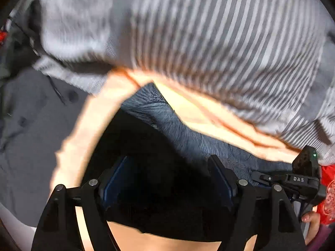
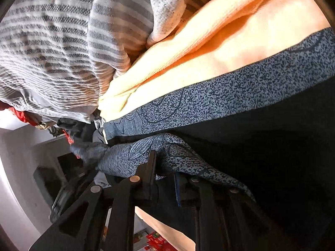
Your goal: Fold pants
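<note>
The pants are black with a blue speckled waistband (image 2: 240, 92). In the left wrist view their black cloth (image 1: 146, 146) fills the middle and the waistband (image 1: 188, 133) runs beyond it. My left gripper (image 1: 169, 167) has its fingers spread wide with black cloth lying between them. My right gripper (image 2: 165, 163) is shut on a bunched part of the blue waistband (image 2: 134, 156). The right gripper also shows at the right edge of the left wrist view (image 1: 293, 179).
A peach-orange cloth surface (image 2: 209, 41) lies under the pants. A grey striped garment (image 1: 199, 31) is heaped beyond them, also in the right wrist view (image 2: 52, 52). Red fabric (image 1: 328, 192) sits at the right edge. White furniture (image 2: 18, 146) stands at left.
</note>
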`<state>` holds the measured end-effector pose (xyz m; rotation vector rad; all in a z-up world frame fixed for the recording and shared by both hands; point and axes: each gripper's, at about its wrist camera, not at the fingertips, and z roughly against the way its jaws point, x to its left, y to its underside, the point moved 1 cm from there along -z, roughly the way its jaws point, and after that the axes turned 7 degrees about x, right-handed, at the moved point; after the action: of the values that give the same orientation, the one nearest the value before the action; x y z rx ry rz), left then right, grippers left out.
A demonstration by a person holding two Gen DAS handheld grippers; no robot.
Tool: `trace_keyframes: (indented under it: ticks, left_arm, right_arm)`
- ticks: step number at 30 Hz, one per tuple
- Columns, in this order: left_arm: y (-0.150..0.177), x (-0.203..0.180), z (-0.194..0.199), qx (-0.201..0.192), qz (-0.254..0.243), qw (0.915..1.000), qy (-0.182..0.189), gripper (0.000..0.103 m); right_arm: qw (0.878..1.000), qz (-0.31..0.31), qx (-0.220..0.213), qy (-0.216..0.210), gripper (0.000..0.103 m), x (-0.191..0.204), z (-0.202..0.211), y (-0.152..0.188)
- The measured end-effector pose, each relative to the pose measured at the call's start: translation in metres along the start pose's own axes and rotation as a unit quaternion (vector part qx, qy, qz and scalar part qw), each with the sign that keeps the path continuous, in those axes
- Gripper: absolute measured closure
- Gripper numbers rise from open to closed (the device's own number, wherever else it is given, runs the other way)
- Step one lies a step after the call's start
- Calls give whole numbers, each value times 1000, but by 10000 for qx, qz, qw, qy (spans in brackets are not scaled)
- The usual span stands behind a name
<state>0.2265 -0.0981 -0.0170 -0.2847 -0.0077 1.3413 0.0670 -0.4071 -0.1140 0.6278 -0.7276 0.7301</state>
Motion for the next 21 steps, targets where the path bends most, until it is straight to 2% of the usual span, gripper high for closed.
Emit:
trace_keyframes:
  ticks: [1,3,4,5,7,8,10,11,13,15,16,18,21]
  left_arm:
    - [3,0,5,49,-47,9999,-86,25]
    - [9,-4,1,210,-187,9993,-239,25]
    - [12,-7,-4,298,-290,9986,-321,25]
    - [19,-16,-11,413,-430,9972,-461,25]
    - [30,-29,-25,537,-535,9957,-537,25]
    - [34,-34,-32,591,-541,9954,-529,25]
    - [42,-45,-47,670,-498,9949,-558,25]
    - [46,-50,-55,712,-504,9943,-615,25]
    - [52,-59,-74,850,-614,9899,-955,24]
    - [55,-62,-79,698,-663,9882,-1194,17]
    - [55,-62,-78,723,-662,9880,-1192,17]
    - [57,-60,-74,833,-668,9879,-1124,17]
    - [71,-64,-60,1022,-833,9858,-1038,17]
  right_arm:
    - [10000,19,-20,-41,76,2,4,-1]
    - [9998,161,-125,-72,53,12,10,3]
    - [9992,325,-227,-68,34,22,16,9]
    - [9979,529,-366,77,24,33,22,17]
    - [9920,1044,-573,428,23,56,33,39]
    - [9898,1229,-556,451,23,64,35,50]
    - [9886,1407,-319,438,23,68,31,70]
    - [9875,1457,-190,564,23,65,27,75]
    - [9811,1479,-54,1245,23,49,16,78]
    - [9783,1139,-55,1731,23,26,11,75]
    - [9834,881,-104,1583,28,15,14,75]
    - [9911,643,-317,1120,29,7,31,80]
    - [9896,638,-733,1061,24,6,57,107]
